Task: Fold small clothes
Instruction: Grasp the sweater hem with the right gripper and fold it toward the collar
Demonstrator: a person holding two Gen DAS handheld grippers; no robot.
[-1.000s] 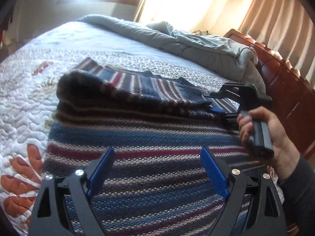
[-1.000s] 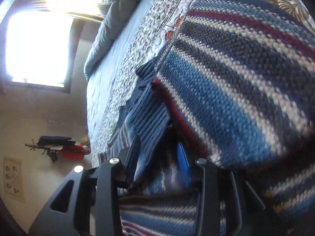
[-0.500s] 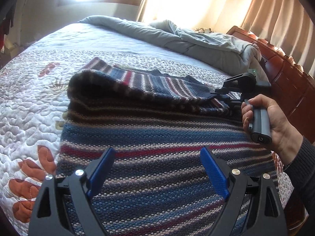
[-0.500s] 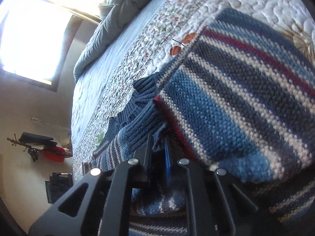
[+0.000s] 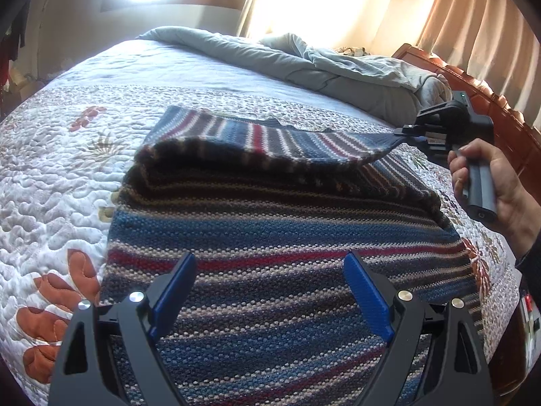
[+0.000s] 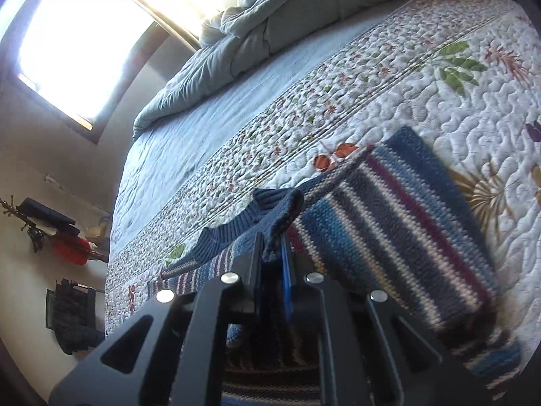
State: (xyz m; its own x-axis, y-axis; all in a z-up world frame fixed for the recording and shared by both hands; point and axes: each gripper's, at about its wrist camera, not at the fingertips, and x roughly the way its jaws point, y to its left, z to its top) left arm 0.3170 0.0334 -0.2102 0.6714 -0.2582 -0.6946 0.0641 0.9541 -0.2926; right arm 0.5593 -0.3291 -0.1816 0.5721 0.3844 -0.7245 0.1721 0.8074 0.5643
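— Sweater (image 5: 277, 237) first: where is it, and what has hold of it?

— Striped knit, blue, red, cream and dark bands, lying on the quilt (image 5: 50, 176) of the bed. The right claw (image 6: 270, 253) is pressed together on the ribbed blue edge of it; in the right wrist view the rib sits pinched between the two fingers, with the collar curving off to the left.

— And that pinched edge, is it flat on the bed?

— No. In the left wrist view the right claw (image 5: 405, 132) holds the far part of the sweater lifted, so the fabric is doubled over and hangs in a fold above the layer beneath. The person's hand (image 5: 490, 186) grips the black handle at the right side.

— The left claw?

— Left claw (image 5: 270, 291) is spread wide, blue pads apart, hovering over the near part of the sweater. Nothing is between its fingers. Whether the tips touch the knit I cannot tell.

— What lies further out?

— The quilt is white with stitched swirls, orange leaves near the left claw, and a band of small flowers across the middle. Past that, a crumpled grey duvet (image 5: 304, 64) is bunched along the far side of the bed. A carved wooden bed frame (image 5: 473, 84) runs along the right, with curtains (image 5: 473, 17) behind it and a bright window (image 6: 77, 34) above the duvet. In the right wrist view some dark and red things hang on the wall (image 6: 20, 270) at the left.
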